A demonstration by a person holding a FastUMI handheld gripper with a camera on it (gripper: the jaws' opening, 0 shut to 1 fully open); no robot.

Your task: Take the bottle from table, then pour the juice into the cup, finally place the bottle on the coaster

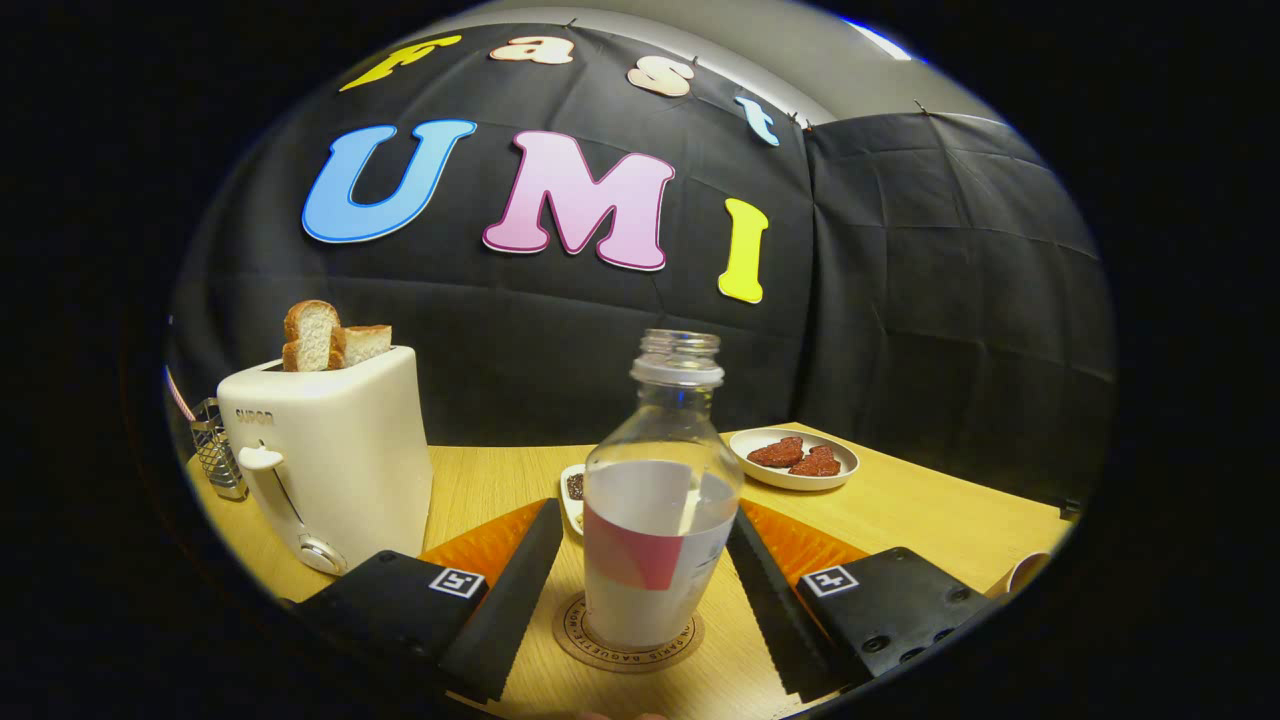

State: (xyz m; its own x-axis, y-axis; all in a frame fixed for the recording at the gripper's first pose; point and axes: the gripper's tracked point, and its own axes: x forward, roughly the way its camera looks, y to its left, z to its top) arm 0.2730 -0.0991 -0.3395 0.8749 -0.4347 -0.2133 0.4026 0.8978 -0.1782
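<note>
Black cloth walls close off the back of the booth, and a light wooden table [900, 520] runs in front of them under the gripper [645, 590]. Its two fingers [510, 600] are spread wide, one on each side of the bottle [660, 500], with a gap of table showing between each finger and the bottle's wall, so neither presses on it and the gripper holds nothing.

That bottle stands upright between the fingers, squarely on a round coaster [625, 635] with printed lettering around its rim. It is clear, has no cap on its open neck, and wears a paper band with a red patch around its lower half; the glass above the band looks see-through, and whether any juice is left inside cannot be told.

Beyond the left finger stands a white toaster [340, 460] with its lever on the near face and two slices of bread [325, 335] sticking out of the top slots. A small wire rack [215, 450] sits further out past the toaster. Just behind the bottle, partly hidden by it, lies a small white dish [573, 495] with something dark in it. Beyond the right finger a white plate [795, 460] holds two reddish-brown pieces of food [800, 457]. Well out past the right finger, a pale curved rim, perhaps the cup [1025, 572], peeks in low on the table.
</note>
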